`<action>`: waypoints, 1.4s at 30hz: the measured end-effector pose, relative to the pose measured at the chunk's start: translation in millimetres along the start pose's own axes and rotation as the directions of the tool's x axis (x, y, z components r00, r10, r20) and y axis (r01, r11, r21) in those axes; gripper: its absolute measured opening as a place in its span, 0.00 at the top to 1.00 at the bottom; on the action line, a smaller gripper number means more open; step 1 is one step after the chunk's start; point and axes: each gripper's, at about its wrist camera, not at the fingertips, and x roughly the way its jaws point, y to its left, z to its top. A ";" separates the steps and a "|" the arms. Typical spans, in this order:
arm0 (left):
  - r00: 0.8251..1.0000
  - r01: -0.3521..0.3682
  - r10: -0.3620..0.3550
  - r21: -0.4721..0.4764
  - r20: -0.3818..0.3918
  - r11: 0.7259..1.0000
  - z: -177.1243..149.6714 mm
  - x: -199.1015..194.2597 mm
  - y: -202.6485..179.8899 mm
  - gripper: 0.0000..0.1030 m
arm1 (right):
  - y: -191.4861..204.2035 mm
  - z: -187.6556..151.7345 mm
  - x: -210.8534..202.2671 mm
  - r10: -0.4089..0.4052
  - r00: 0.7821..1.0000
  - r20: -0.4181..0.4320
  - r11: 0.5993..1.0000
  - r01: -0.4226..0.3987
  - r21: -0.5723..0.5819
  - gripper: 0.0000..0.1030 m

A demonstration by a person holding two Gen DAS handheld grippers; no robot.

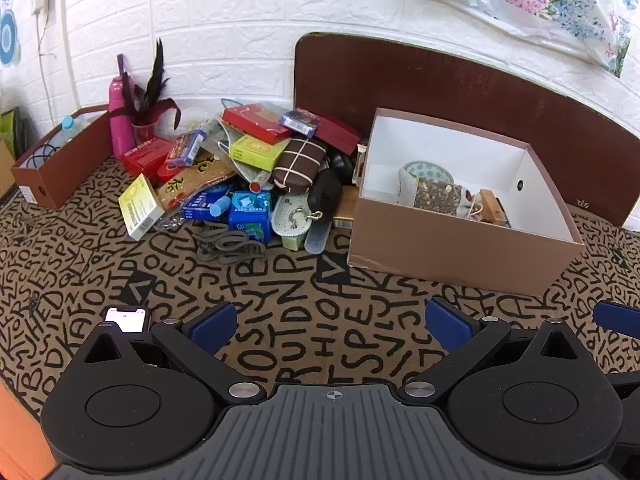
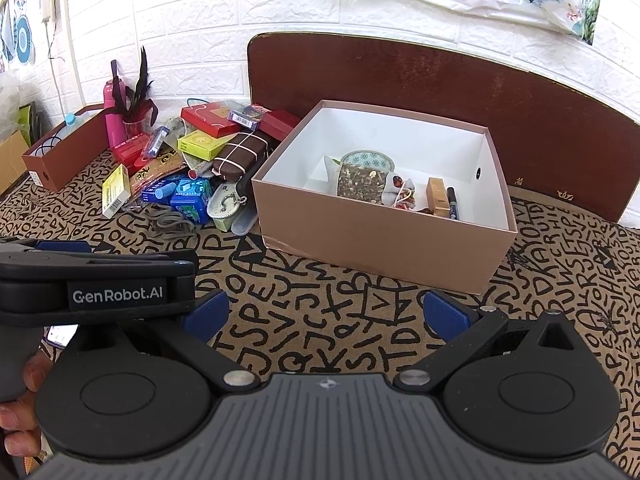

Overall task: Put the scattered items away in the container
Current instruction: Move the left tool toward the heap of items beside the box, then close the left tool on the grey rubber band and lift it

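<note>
The left tool [image 1: 331, 322] hangs low over the lettered cloth [image 1: 280, 300] on the desk, its blue-padded fingers [image 1: 214, 326] spread wide with nothing between them; the right tool [image 2: 326, 316] is likewise wide open and empty, just beside the left one, whose black body crosses the right view's left edge. The box [image 2: 384, 240] stands open on the cloth, right of centre, before a brown board [image 2: 400, 76]; inside lie a patterned dish [image 2: 370, 159], a tea packet [image 2: 362, 184], a gold carton [image 2: 439, 196] and a pen [image 2: 453, 204]. The pile [image 1: 248, 176] of scattered cartons and pouches lies just left of the box, touching its left wall; a grey clip [image 1: 230, 244] sits at the pile's near edge; a pink bottle [image 1: 120, 120] stands behind.
</note>
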 end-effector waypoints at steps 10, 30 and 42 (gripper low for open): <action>1.000 0.025 -0.025 0.036 0.010 0.999 7.2 16.7 8.8 0.00 | 9.9 8.2 21.4 0.017 0.999 -0.029 1.000 -0.017 -0.024 0.00; 0.995 -0.071 0.070 -0.023 -0.066 0.997 37.2 167.9 150.0 0.08 | 123.8 28.9 192.2 0.240 0.968 -0.070 0.941 -0.249 -0.230 0.00; 0.977 0.174 -0.185 -0.110 -0.103 0.979 48.7 211.7 190.3 0.45 | 140.4 42.1 256.1 0.352 0.932 -0.084 0.907 -0.362 -0.214 0.33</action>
